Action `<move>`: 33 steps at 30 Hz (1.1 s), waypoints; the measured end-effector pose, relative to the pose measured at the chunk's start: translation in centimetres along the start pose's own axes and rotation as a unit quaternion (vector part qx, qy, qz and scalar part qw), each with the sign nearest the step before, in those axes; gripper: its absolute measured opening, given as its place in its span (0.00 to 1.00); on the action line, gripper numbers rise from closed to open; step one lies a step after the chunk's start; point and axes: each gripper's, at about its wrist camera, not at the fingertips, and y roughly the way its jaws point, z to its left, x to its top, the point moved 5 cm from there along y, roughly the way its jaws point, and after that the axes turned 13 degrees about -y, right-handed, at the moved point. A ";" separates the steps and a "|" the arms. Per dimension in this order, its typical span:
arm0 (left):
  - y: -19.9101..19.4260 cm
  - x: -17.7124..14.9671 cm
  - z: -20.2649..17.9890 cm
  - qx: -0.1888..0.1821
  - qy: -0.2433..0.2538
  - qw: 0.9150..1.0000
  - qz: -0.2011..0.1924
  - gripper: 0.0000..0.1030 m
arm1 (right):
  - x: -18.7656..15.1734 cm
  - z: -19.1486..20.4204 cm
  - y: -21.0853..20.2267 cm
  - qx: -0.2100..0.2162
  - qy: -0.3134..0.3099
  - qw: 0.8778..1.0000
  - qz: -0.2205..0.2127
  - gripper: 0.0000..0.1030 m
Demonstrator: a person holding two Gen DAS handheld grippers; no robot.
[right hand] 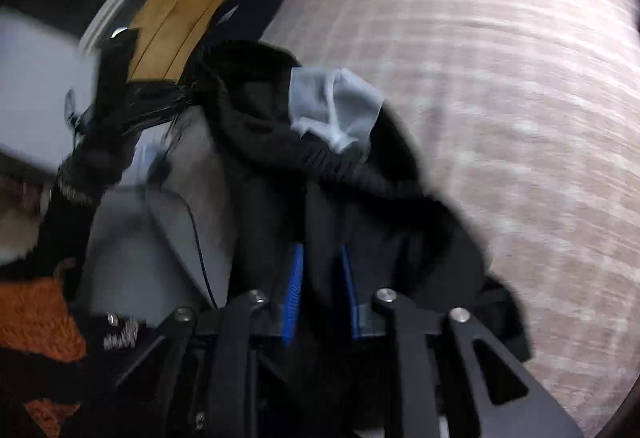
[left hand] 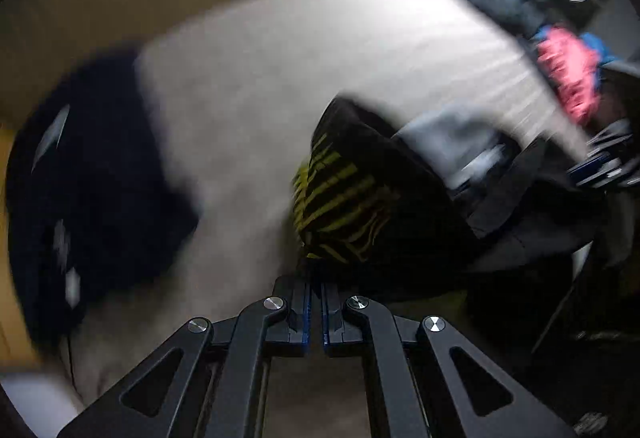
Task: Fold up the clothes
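Both views are smeared by motion blur, so edges and small details are hard to read.

In the left wrist view, the left gripper [left hand: 316,302] has its jaws clenched, the blue pads nearly meeting, with the edge of a black garment [left hand: 360,206] pinched between them. The fabric bunches up just ahead of the fingertips and off to their right, and shows a yellow striped print [left hand: 336,194] whose letters or shapes cannot be made out. Beyond the jaws lies a pale bedsheet [left hand: 288,50]. To the left of the jaws sits a dark pile of clothes [left hand: 92,178], too blurred to tell apart. Far off to the right, a pink item [left hand: 568,78] and other dark clothing are heaped together, partly cut off by the lens edge. The other tool appears only as a blue and black smear at the right.

In the right wrist view, the right gripper [right hand: 320,270] grasps the same black garment [right hand: 280,126]; the cloth fills the gap between the blue pads and hides the fingertips, so the jaws stand slightly apart around a thick fold. The fabric rises ahead of the jaws, with a pale grey lining or tag [right hand: 336,110] showing. Right of the jaws spreads the checked bedsheet [right hand: 500,78]. Left of them, an orange knitted piece [right hand: 36,318] is cut off by the frame edge.
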 end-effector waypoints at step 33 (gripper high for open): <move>-1.5 1.3 -17.6 -0.166 0.089 0.980 0.058 0.05 | -4.5 -1.1 3.0 -0.030 -0.094 0.994 0.051 0.37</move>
